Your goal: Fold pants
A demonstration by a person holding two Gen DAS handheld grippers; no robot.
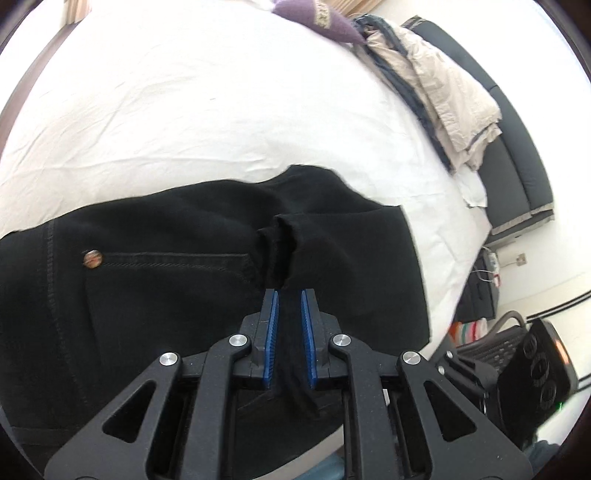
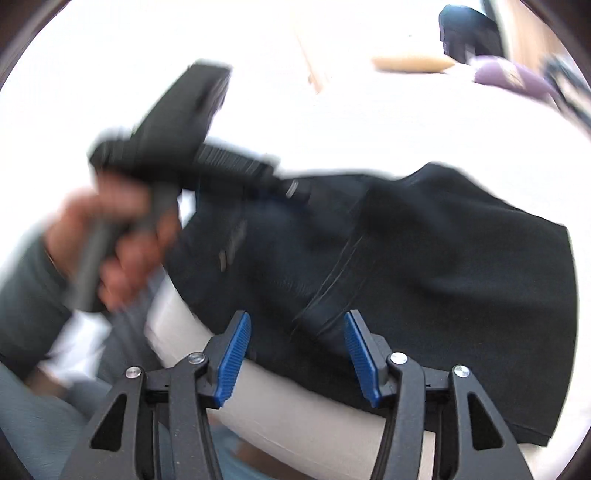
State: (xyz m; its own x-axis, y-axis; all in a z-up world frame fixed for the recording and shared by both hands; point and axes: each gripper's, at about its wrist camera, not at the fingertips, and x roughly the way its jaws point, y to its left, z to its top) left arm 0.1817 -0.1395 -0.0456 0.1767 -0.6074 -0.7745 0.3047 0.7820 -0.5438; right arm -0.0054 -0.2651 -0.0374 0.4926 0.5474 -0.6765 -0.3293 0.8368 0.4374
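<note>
Black pants point(image 1: 155, 280) lie on the white bed sheet point(image 1: 184, 110), with a back pocket and a copper rivet point(image 1: 91, 258) showing at the left. My left gripper point(image 1: 288, 299) is shut on a bunched strip of the pants' black cloth, which runs between its blue pads point(image 1: 271, 332). In the right wrist view the pants point(image 2: 443, 266) lie over the bed's near edge. My right gripper point(image 2: 297, 321) is open and empty just above that edge. The left gripper's body point(image 2: 192, 140) and the hand holding it point(image 2: 122, 236) show blurred at the left.
A stack of folded beige and dark clothes point(image 1: 443, 85) lies at the bed's far right edge. A purple cushion point(image 1: 317, 18) sits at the far end. A dark bench point(image 1: 517, 147) stands beside the bed. A heater point(image 1: 535, 354) stands on the floor at right.
</note>
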